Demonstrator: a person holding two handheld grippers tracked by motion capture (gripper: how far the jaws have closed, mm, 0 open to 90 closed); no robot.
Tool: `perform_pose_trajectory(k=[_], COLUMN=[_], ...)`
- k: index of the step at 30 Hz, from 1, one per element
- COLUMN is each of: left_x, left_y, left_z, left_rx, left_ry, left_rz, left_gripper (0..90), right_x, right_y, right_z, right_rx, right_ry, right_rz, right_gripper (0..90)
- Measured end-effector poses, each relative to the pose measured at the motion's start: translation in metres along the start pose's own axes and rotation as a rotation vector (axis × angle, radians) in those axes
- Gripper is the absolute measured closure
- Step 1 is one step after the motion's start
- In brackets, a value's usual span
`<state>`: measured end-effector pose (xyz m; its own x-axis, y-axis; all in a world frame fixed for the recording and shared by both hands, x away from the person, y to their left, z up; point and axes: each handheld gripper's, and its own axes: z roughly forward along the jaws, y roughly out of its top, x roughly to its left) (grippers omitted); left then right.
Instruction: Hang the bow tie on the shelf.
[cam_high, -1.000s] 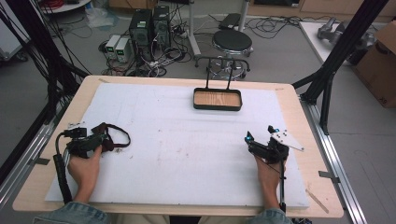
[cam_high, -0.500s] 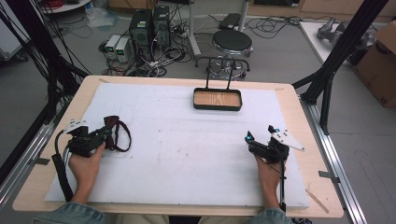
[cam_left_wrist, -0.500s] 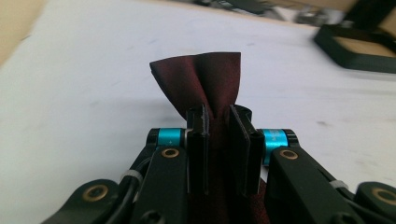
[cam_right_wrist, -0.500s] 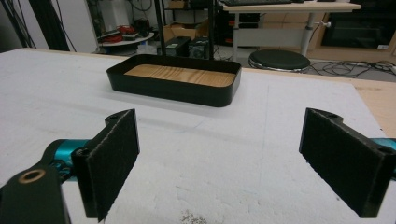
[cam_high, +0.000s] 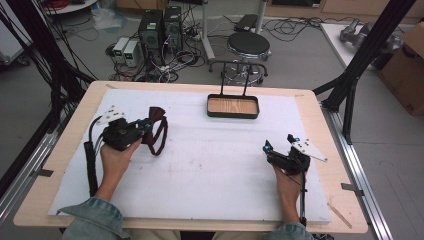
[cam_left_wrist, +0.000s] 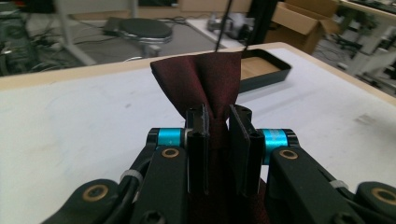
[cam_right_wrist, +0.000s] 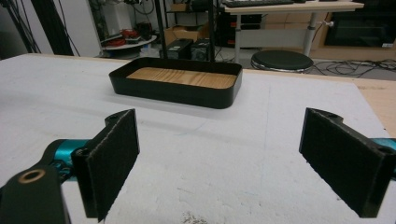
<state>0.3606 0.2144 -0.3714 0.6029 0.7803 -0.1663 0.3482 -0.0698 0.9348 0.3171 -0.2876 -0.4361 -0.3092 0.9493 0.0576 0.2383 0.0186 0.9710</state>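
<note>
While I carry the load, these are my readings.
High view: my left gripper (cam_high: 131, 134) holds the maroon bow tie (cam_high: 156, 131) lifted at 9 o'clock; the black tray (cam_high: 233, 106) sits at 12; my right gripper (cam_high: 280, 150) waits at 4.
Left gripper view: jaws clamped on the tie's knot, wings fanning above.
Right gripper view: jaws wide apart, nothing between them.
Next, I judge: swing the tie over the tray, then release.

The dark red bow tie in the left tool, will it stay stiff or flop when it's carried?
The bow tie probably flops: its strap loop hangs slack below the left tool. It looks light, being thin cloth. Pinched at the knot, it likely won't slip.
</note>
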Motion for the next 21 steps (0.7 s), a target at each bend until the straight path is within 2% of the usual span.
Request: perform_pose_trajectory(k=[1, 2, 3, 6, 7, 8, 9, 10, 11, 12, 13, 16, 20, 21], left_x=[-0.003, -0.006, -0.006, -0.010, -0.010, -0.011, -0.011, -0.012, -0.012, -0.014, -0.014, -0.015, -0.016, -0.016], left_y=[0.004, 0.013, 0.013, 0.031, 0.031, 0.041, 0.041, 0.050, 0.050, 0.059, 0.059, 0.072, 0.089, 0.097], left_z=[0.006, 0.017, 0.017, 0.039, 0.039, 0.049, 0.049, 0.060, 0.060, 0.070, 0.070, 0.084, 0.102, 0.112], left_rx=[0.002, 0.005, 0.005, -0.003, -0.003, -0.001, -0.001, 0.003, 0.003, 0.002, 0.002, 0.003, -0.015, -0.023], left_ry=[-0.010, -0.045, -0.045, -0.089, -0.089, -0.115, -0.115, -0.137, -0.137, -0.151, -0.151, -0.175, -0.205, -0.223], left_rz=[0.010, 0.025, 0.025, 0.029, 0.029, 0.032, 0.032, 0.041, 0.041, 0.047, 0.047, 0.063, 0.065, 0.058], left_gripper=[77.6, 77.6, 77.6, 77.6, 77.6, 77.6, 77.6, 77.6, 77.6, 77.6, 77.6, 77.7, 77.6, 77.6], right_x=[0.000, 0.000, 0.000, 0.000, 0.000, 0.000, 0.000, 0.000, 0.000, 0.000, 0.000, 0.000, -0.001, -0.001], right_y=[0.000, 0.000, 0.000, 0.000, 0.000, 0.000, 0.000, 0.000, 0.000, 0.000, 0.000, 0.000, 0.000, 0.000], right_z=[0.000, 0.000, 0.000, 0.000, 0.000, 0.000, 0.000, 0.000, 0.000, 0.000, 0.000, 0.000, 0.001, 0.001], right_rx=[0.000, -0.001, -0.001, -0.002, -0.002, -0.002, -0.002, -0.001, -0.001, -0.001, -0.002, -0.002, -0.004, -0.002], right_ry=[0.000, 0.002, 0.002, 0.000, 0.000, -0.001, -0.001, 0.000, 0.000, 0.001, 0.003, 0.004, 0.005, 0.008], right_rz=[0.001, -0.001, -0.001, -0.006, -0.006, -0.006, -0.006, -0.006, -0.005, -0.003, -0.004, -0.003, -0.006, -0.003], right_gripper=[11.2, 11.3, 11.3, 11.3, 11.3, 11.3, 11.3, 11.3, 11.3, 11.3, 11.3, 11.3, 11.3, 11.3])
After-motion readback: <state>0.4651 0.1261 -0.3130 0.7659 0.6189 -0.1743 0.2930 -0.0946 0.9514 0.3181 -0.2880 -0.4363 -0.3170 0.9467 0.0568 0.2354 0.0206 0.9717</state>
